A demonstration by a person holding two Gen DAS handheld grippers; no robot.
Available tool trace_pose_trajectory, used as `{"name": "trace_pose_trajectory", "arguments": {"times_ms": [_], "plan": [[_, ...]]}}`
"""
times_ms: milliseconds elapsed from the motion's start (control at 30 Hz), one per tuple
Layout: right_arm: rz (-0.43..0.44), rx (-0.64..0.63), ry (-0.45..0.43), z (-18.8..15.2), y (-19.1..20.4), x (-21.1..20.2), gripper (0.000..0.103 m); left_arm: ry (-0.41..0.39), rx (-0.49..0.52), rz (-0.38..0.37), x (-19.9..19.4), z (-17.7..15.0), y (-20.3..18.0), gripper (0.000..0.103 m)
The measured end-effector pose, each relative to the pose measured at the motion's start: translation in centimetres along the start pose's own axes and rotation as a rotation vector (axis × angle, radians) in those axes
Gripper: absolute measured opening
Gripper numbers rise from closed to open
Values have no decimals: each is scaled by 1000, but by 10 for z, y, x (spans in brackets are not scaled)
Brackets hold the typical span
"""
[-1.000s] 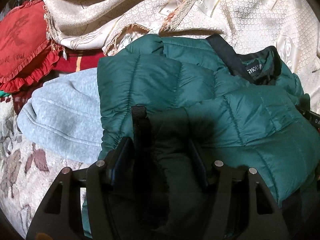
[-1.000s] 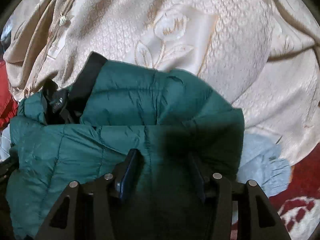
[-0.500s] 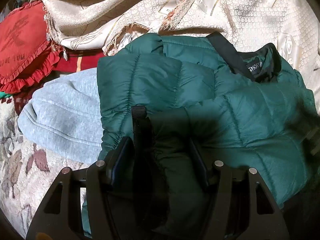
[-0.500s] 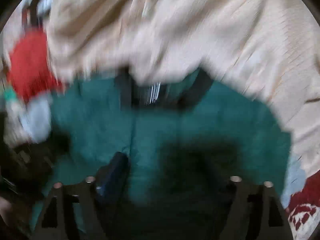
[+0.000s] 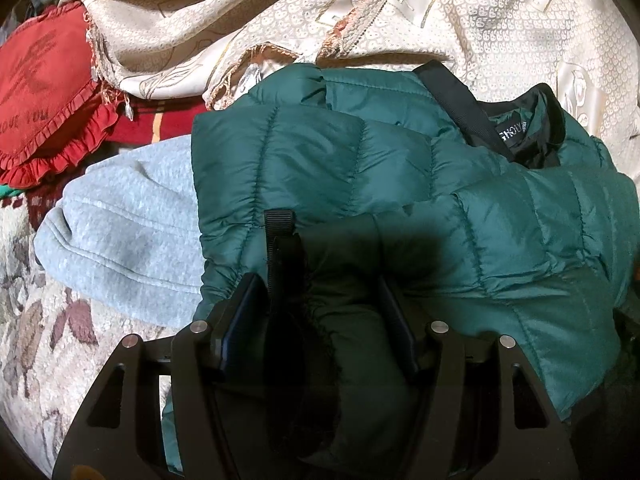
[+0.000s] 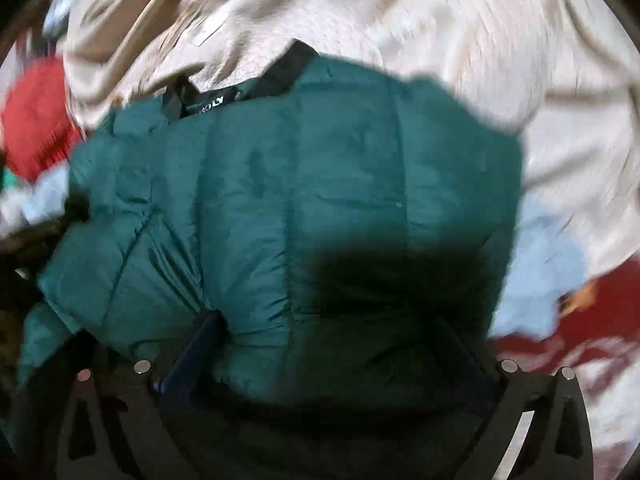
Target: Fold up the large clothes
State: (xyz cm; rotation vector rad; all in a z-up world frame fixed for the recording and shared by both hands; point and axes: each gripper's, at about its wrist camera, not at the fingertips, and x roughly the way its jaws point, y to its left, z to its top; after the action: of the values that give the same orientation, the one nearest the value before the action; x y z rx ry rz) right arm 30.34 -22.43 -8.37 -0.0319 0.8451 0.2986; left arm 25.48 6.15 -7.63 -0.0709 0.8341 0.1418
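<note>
A dark green quilted puffer jacket (image 5: 400, 184) with a black collar (image 5: 516, 132) lies folded on a patterned bed; it also fills the right wrist view (image 6: 304, 184). My left gripper (image 5: 320, 312) is shut on a bunched fold of the jacket with a black strap (image 5: 278, 228) beside it. My right gripper (image 6: 332, 344) has its jaws spread wide, with the jacket's hem bulging between them; the fingers (image 6: 196, 344) stand apart. The right wrist view is blurred by motion.
A light grey sweatshirt (image 5: 128, 224) lies under the jacket at left. A red frilled cushion (image 5: 44, 92) sits far left. Beige embroidered fabric (image 5: 280, 16) is heaped behind. A floral bedcover (image 5: 36, 320) shows at lower left.
My right gripper opened and swung left and back, so the jacket now sits centred in its view. The left gripper kept its hold and stayed put.
</note>
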Motion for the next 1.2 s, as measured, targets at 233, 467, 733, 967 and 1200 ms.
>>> {"name": "trace_pose_trajectory", "arguments": {"times_ms": [233,467,733,967,1200], "plan": [[-56,-36,-22,3,13,2,103,3,0,1,0,0,-1,62],[-54,-33,-36,-5,7,-4,103,3,-2,0,0,0,-1,62],[-44,-24,-27,-5,3,-4,103,9,-1,4,0,0,-1,62],[-34,-24,17,-4,-13,-68,101,58,11,-57,-34,15,15,65],[30,-4,196,-104,-54,-138,101,139,168,-109,-96,-50,55,78]]}}
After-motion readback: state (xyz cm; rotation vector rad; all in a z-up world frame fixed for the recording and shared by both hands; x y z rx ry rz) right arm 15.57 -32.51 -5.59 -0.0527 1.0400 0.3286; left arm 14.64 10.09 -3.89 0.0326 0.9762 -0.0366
